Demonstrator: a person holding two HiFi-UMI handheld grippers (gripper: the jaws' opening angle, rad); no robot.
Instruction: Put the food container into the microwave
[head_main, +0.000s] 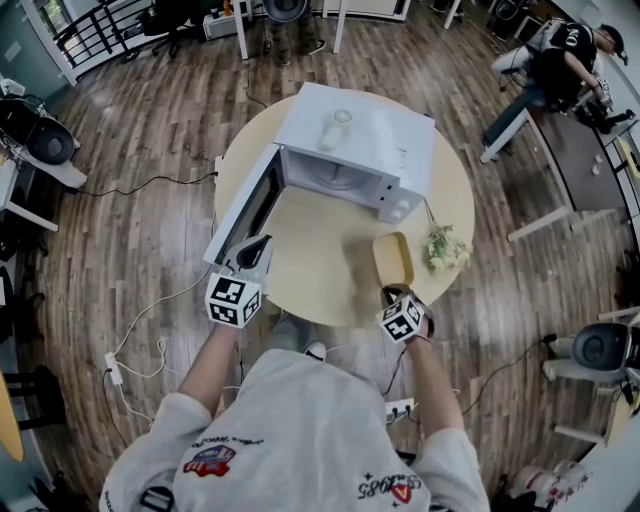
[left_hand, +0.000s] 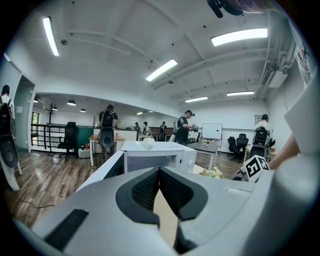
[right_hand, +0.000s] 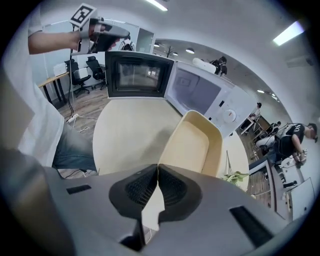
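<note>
The white microwave (head_main: 355, 140) stands at the back of the round table (head_main: 310, 270), its door (head_main: 245, 205) swung open to the left and its cavity empty. A cream food container (head_main: 393, 258) is tilted just above the table right of centre. My right gripper (head_main: 395, 293) is shut on its near rim. In the right gripper view the container (right_hand: 192, 145) rises from the closed jaws (right_hand: 158, 167) toward the microwave (right_hand: 200, 95). My left gripper (head_main: 250, 256) hovers by the door's outer edge, shut and empty (left_hand: 160, 171).
A small bunch of flowers (head_main: 445, 246) lies on the table right of the container. A small white object (head_main: 340, 125) sits on top of the microwave. Cables cross the wooden floor at the left. Seated and standing people (head_main: 560, 60) are further off.
</note>
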